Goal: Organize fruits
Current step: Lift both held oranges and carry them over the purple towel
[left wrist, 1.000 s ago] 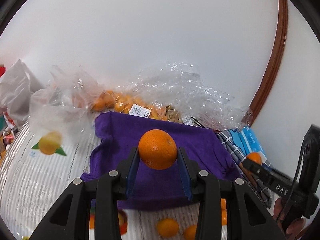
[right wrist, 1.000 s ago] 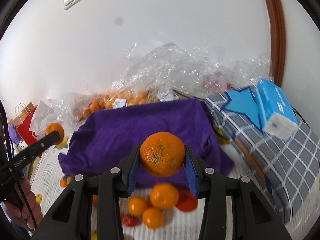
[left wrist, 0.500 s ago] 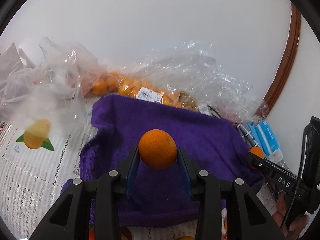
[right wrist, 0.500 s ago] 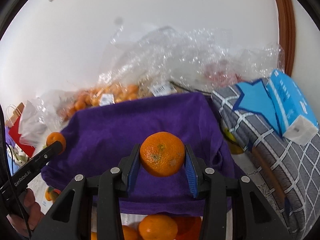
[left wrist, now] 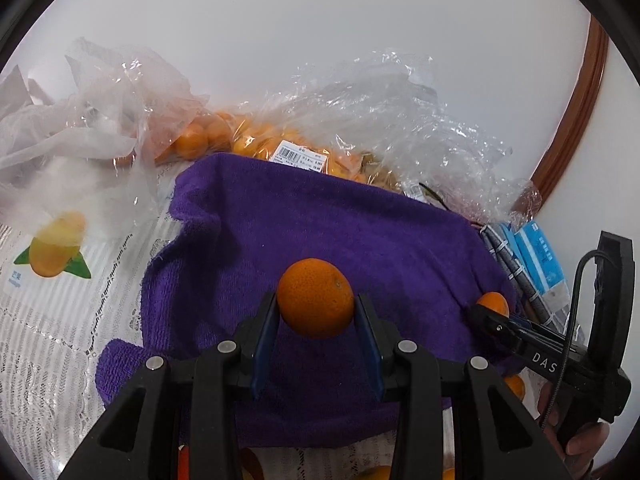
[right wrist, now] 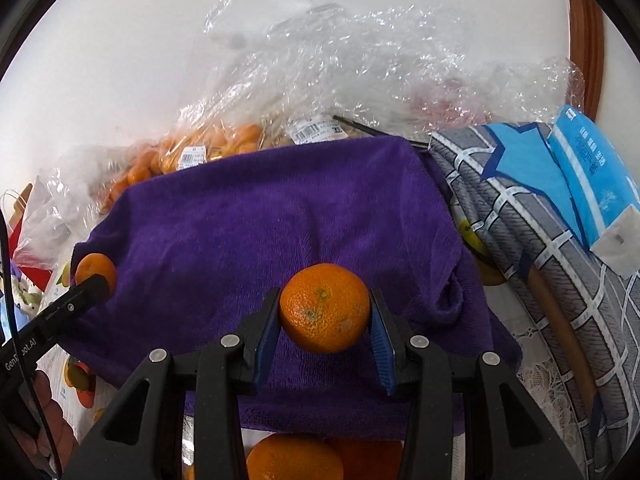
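An orange point(left wrist: 315, 298) sits pinched between the left gripper's point(left wrist: 316, 322) blue-padded fingers point(left wrist: 264, 330), held above a purple towel point(left wrist: 320, 232). A second orange point(right wrist: 324, 307) is clamped the same way between the right gripper's point(right wrist: 325, 326) fingers point(right wrist: 382, 340), over the same towel. Beyond the fingertips lie bagged oranges point(left wrist: 240, 140) under clear plastic.

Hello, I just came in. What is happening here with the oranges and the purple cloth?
A person holds a gripper in each hand, each clamped on one orange. The left gripper grips one orange and the right gripper grips another orange. Both hang above the purple towel, which has no fruit on it. Loose oranges lie at its near edge, and bagged oranges sit behind it.
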The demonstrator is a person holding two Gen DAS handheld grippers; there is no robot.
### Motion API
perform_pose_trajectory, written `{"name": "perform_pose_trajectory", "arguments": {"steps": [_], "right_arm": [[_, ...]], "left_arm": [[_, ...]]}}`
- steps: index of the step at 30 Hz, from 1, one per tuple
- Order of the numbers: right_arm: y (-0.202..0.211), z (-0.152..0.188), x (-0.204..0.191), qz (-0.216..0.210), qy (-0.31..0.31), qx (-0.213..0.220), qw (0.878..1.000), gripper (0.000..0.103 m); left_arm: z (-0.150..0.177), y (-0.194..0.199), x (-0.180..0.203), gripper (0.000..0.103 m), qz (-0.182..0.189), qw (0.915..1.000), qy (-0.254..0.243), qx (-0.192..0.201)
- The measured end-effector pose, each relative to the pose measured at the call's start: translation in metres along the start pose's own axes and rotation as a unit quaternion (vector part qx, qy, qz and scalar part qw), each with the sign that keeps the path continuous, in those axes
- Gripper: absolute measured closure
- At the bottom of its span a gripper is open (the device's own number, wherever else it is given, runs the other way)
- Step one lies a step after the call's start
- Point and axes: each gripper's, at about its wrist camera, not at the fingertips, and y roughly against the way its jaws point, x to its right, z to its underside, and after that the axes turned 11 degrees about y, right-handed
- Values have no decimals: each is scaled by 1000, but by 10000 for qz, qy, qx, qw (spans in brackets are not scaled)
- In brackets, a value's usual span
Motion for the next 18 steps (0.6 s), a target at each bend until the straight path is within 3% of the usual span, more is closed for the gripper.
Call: {"name": "perform_pose_trajectory", "arguments": {"steps": [14, 18], "right_arm": [[-5, 1, -4, -25, 100, -70, 9999, 60], [0, 1, -7, -31, 150, -28, 9999, 54]], "left_arm": [[5, -9, 6, 66, -226, 9993, -259, -122], [5, -10, 6, 66, -225, 9992, -277, -156]]}}
